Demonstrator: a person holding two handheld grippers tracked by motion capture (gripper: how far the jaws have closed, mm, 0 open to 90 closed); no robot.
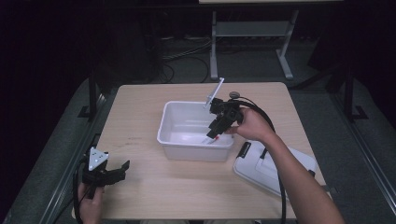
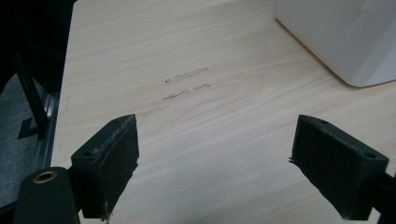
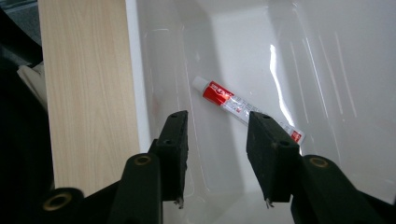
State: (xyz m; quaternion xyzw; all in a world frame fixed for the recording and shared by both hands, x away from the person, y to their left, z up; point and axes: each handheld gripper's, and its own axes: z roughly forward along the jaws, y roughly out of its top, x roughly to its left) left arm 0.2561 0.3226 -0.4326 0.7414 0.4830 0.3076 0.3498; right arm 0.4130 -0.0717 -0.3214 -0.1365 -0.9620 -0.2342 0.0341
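The left gripper is resting low at the table's near left corner, its jaws spread wide and holding nothing; its own view is showing only pale wood grain between the felt-faced pads, with a corner of the bin off to the side.

Moving right, the white plastic bin is sitting mid-table, glossy and smooth-walled, with rounded corners. A small tube is lying flat on its floor, close to the near wall: white with a red band and a white cap at one end. It is looking light, soft-bodied and a little slick, likely to dent under a hard squeeze and to skid on the shiny floor. The firmer places to take it would be across the middle of the body, or near the cap shoulder.

The right gripper is hanging inside the bin just above the tube, jaws partly open and empty, one pad overlapping the tube's tail end.

Farther right, the bin's lid is lying flat on the table, white with dark latches.
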